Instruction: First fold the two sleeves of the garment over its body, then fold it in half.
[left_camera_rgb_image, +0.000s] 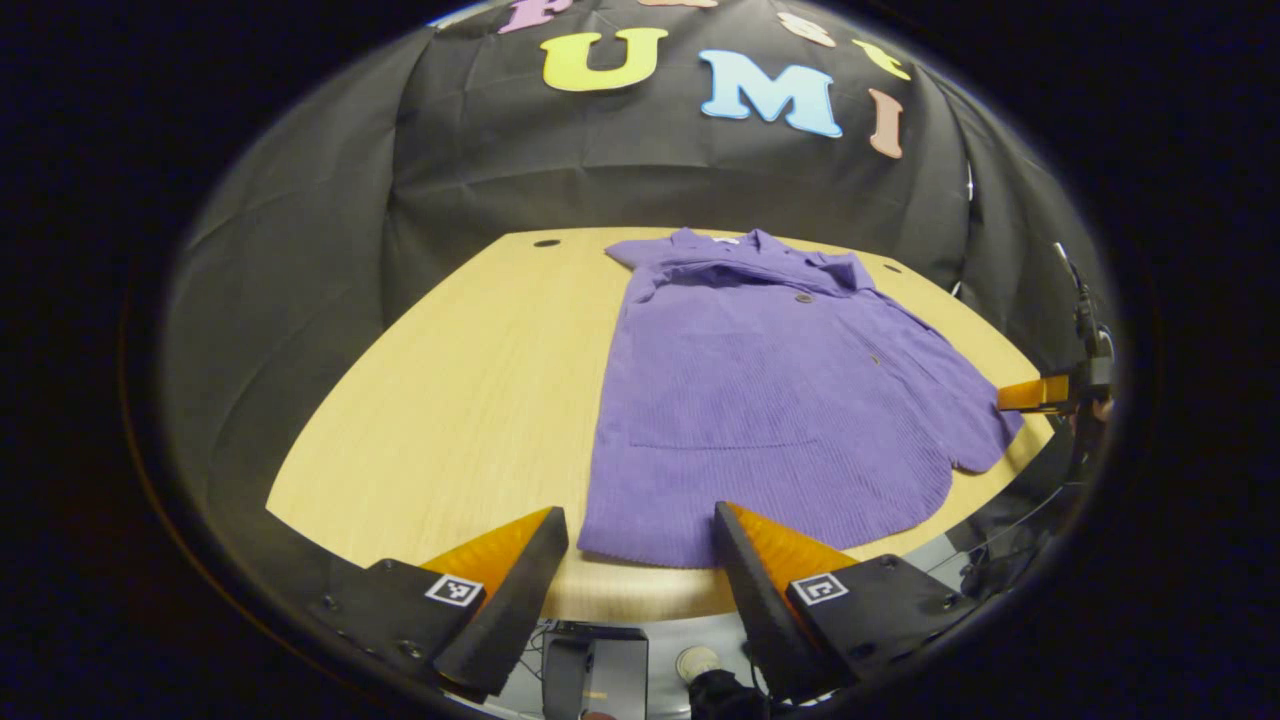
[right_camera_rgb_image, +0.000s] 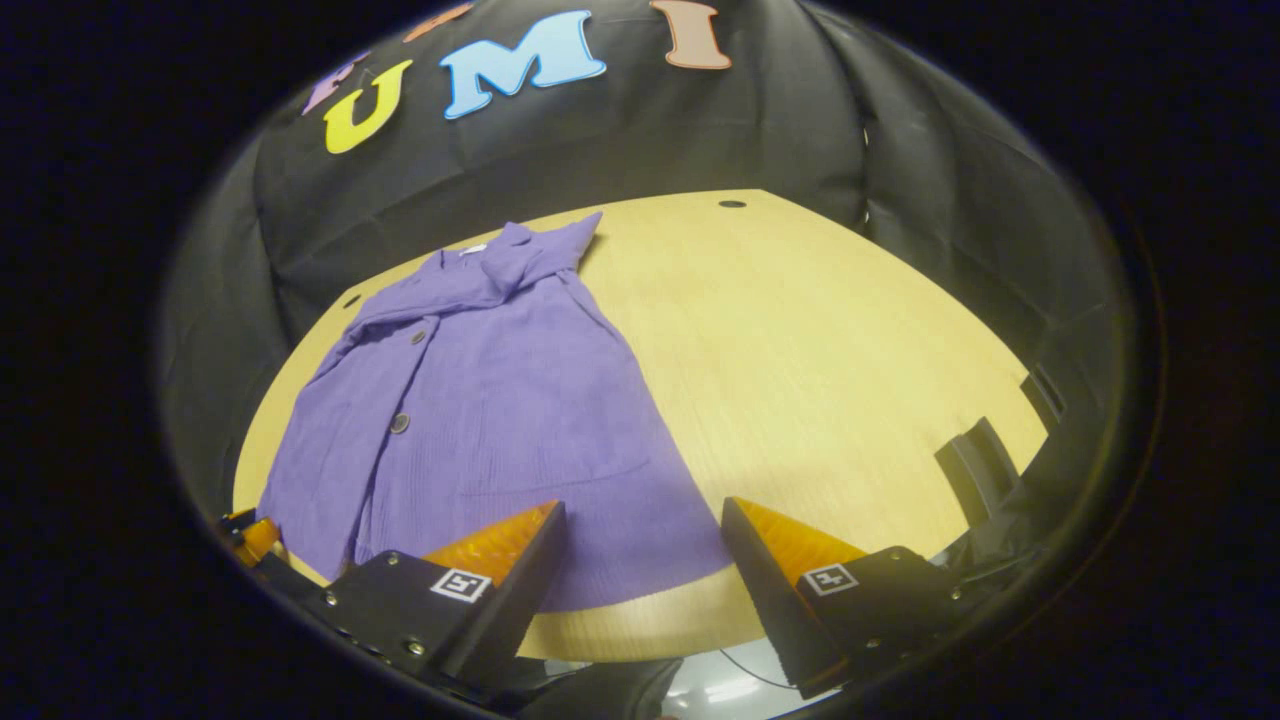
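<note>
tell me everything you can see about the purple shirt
The purple shirt lies flat, front up, on the wooden table, collar toward the booth wall, hem near the front edge. The fabric looks ribbed, with dark buttons and a patch pocket. Both sleeves seem already folded in. Neither tongs touch it; both are open.

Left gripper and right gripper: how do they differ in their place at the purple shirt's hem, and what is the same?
The left gripper straddles the left hem corner of the purple shirt; the right gripper straddles the right corner. In its own view, the left gripper's left-hand finger is over bare table, while the right gripper's left-hand finger is over cloth. Both are open, at the table's near edge, gripping nothing.
</note>
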